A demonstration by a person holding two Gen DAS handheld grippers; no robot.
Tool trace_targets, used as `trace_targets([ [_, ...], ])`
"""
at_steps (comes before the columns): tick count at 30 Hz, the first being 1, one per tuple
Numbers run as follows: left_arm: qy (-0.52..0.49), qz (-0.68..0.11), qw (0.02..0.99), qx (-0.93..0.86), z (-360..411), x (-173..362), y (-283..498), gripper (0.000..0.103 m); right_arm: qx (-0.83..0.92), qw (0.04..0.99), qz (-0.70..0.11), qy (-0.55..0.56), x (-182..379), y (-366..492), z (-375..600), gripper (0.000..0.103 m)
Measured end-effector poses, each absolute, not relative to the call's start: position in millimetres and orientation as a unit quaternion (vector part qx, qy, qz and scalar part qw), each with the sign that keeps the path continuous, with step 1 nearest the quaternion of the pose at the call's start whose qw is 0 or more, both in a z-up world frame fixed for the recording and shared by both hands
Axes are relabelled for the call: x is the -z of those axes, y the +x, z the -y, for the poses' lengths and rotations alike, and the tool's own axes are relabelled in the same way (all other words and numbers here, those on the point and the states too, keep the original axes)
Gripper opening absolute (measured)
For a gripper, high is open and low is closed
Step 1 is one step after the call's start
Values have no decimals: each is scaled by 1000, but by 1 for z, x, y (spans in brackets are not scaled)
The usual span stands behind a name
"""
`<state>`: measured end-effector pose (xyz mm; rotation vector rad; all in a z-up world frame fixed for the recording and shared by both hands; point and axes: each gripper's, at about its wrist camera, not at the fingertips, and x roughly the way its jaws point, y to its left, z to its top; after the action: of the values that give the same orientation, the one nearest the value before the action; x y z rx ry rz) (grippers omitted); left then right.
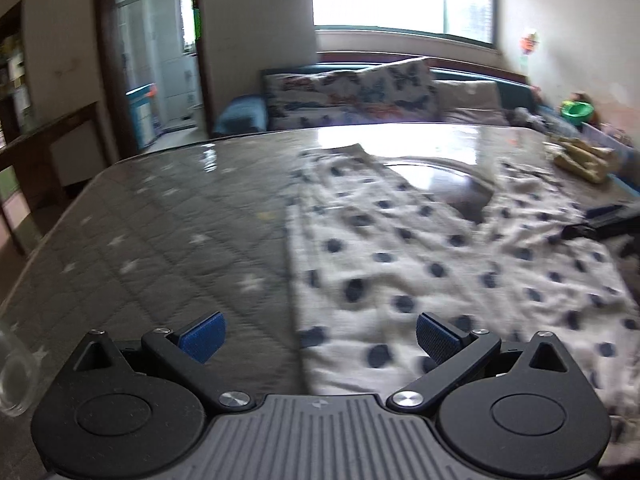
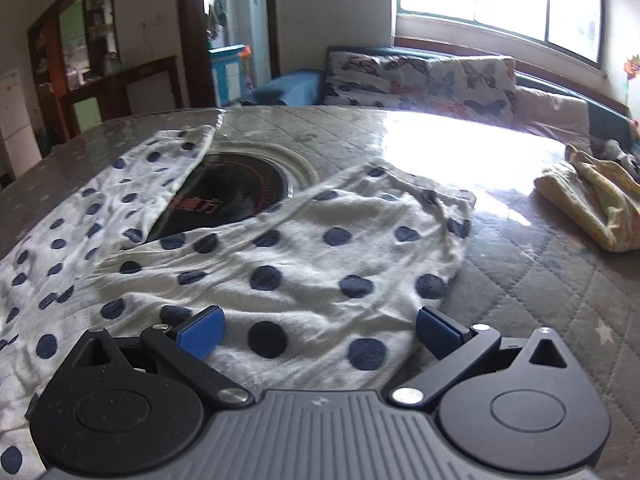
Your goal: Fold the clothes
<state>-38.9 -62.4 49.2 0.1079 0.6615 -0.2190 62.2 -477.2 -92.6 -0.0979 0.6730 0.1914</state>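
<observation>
Polka-dot garment (image 2: 280, 264), white with dark blue dots, lies spread and rumpled on the quilted grey worktop (image 1: 160, 220), partly draped over a round black inset plate (image 2: 236, 192) in the worktop's middle. Left gripper (image 1: 320, 338) hovers at the garment's left edge, jaws wide, nothing between them; right gripper (image 2: 320, 334) hovers over the near hem, jaws wide, also empty. Risks: the glossy worktop cover looks slick, so a pinch on one layer could drag the whole piece instead of lifting it; wrinkles near 3 o'clock of the right view may bunch and give a crooked fold; fabric sagging over the plate rim could snag. The yellow cloth bundle (image 2: 592, 204) at 2 o'clock sits apart but within sweep range. Hard to tell: garment type (two flaps around the plate, maybe trouser legs or a neckline), how many layers lie there, whether any fold is already in. The left view is motion-blurred, and the garment's near edge is cut off behind both grippers.
</observation>
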Motion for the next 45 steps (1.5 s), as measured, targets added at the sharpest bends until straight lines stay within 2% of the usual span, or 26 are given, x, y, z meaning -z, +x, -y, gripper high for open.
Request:
trace_targets([
  [7,64,-305,919,241,113,-66,-64,103,-58,938,-341,-34,87,70,489,98],
  [11,44,-320,892,318,141,-64,-74,103,-47,938,-342,-33,85,73,492,98],
  [19,55,-367,869,328,168,-59,-76,103,-23,938,-344,-27,84,77,500,98],
  [31,76,-371,839,392,186,-61,-89,103,8,937,-348,-15,79,88,511,93],
  [34,96,-358,825,427,197,-61,-100,99,14,938,-347,-6,77,93,515,88],
  [36,121,-347,814,450,208,-60,-111,91,18,937,-348,8,75,97,520,85],
  [40,178,-331,797,473,230,-51,-129,86,25,937,-348,23,71,103,529,79],
  [42,189,-337,791,475,236,-45,-132,79,26,937,-348,27,71,107,532,75],
  [45,211,-341,790,463,242,-35,-133,75,26,936,-349,33,71,113,536,68],
])
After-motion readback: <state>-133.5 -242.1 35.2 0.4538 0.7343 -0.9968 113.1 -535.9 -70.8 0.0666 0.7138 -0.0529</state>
